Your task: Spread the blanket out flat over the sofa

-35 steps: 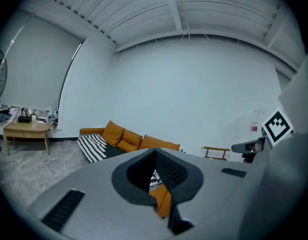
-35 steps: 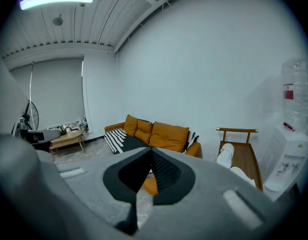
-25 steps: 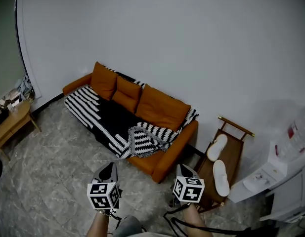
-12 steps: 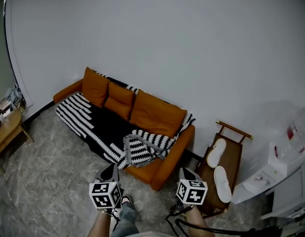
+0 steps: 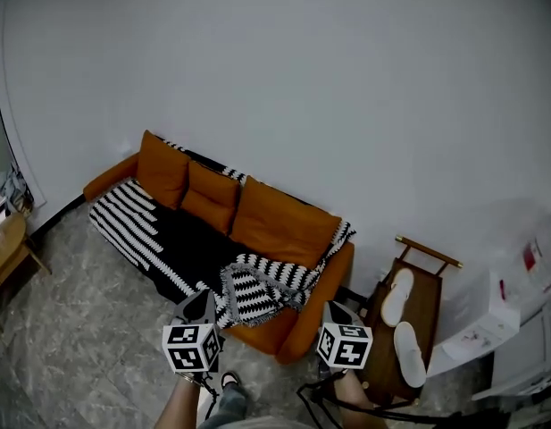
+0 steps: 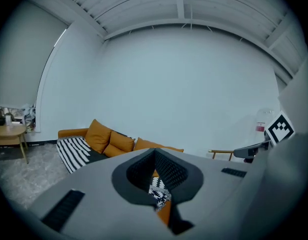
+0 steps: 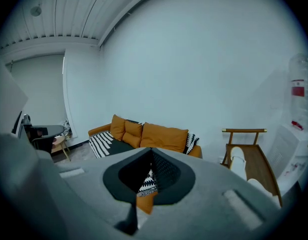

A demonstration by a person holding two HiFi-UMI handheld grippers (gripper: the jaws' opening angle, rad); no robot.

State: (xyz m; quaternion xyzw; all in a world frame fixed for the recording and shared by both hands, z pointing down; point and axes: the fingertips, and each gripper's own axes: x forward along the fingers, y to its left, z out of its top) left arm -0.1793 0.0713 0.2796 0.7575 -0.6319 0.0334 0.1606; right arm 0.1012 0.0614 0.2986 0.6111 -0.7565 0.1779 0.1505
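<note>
With left gripper [image 5: 200,298] and right gripper [image 5: 337,310] clenched empty (heap ahead of both jaws), pinching doubled layers of the black-and-white patterned blanket [image 5: 257,290] could leave the orange fabric sofa [image 5: 297,333] half-covered.

On the orange sofa [image 5: 293,333], itself on the grey stone floor [image 5: 70,347]: a black-and-white blanket [image 5: 181,250], flat at left, bunched at right (draping the front edge), plus three cushions [image 5: 208,197] along the back.

Blanket [image 5: 181,250] on sofa [image 5: 325,291], rack [image 5: 428,286] rightward
</note>
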